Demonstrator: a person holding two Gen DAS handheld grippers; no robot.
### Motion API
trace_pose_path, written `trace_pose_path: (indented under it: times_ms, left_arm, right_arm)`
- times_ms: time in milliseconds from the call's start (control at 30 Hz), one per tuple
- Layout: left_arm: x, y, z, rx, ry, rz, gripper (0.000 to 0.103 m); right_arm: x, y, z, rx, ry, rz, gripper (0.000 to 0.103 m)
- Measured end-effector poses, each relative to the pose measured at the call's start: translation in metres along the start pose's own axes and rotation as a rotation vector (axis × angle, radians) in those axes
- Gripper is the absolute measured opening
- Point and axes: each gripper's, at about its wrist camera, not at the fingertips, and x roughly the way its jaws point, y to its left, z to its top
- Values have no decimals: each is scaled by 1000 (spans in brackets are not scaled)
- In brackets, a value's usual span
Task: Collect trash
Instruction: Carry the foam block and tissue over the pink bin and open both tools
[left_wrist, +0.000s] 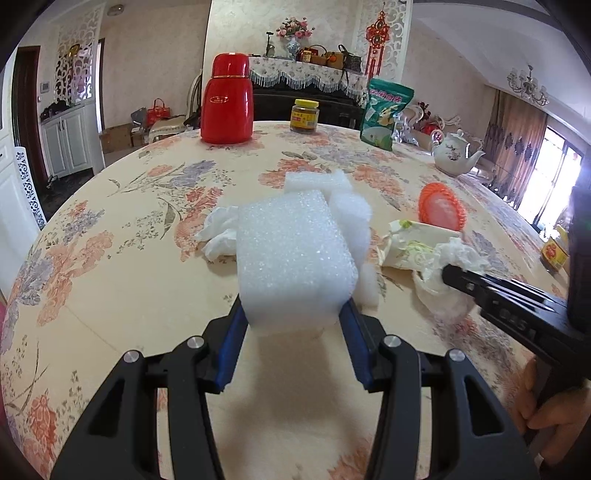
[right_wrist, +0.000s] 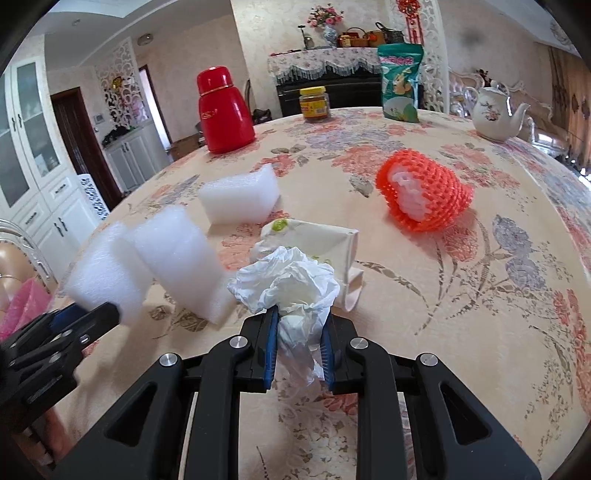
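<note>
We see left hand-held gripper (left_wrist: 293, 317) clamped on foam block (left_wrist: 295, 258), lifted off desk (left_wrist: 122, 236) | right hand-held gripper (right_wrist: 299, 332) pinching crumpled tissue (right_wrist: 288, 280) | next trash: 1 paper cup (right_wrist: 332, 240) lying just beyond right hand, long axis left-right | right hand nearer

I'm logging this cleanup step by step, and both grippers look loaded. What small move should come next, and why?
Probably lift both loads clear of the table and carry them off to wherever the trash goes; no bin shows. The left gripper is shut on a foam block, the right gripper on a crumpled tissue. Neither can take more, though another foam block and an orange foam net remain.
</note>
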Motion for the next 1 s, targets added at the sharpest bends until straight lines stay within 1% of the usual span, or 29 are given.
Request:
trace_pose_path:
  times_ms: [67, 133, 167, 367, 500, 667, 767, 1000]
  left_arm:
    - [-10, -3, -4, 3, -9, -9, 48]
    - [-23, -6, -9, 11, -20, -18, 48]
    - [-31, -7, -12, 18, -29, -19, 48]
    - [-59, -7, -35, 34, -35, -33, 48]
    - [-75, -5, -52, 33, -37, -36, 48]
    - [-99, -1, -69, 40, -54, -34, 48]
    - [-113, 1, -78, 47, -61, -37, 48]
    - [-133, 11, -99, 42, -60, -35, 48]
  right_arm:
    - [-1, 3, -1, -17, -4, -7, 21]
    - [-9, 9, -7, -38, -8, -26, 21]
    - [-11, 10, -11, -39, -5, -22, 21]
    - [-53, 26, -47, -55, -8, 21, 21]
    - [-80, 36, -62, -82, -33, 33, 21]
    - [-110, 48, -79, -93, -54, 73, 21]
    - [-120, 57, -87, -112, -59, 88, 21]
    - [-137, 80, -104, -154, -62, 124, 21]
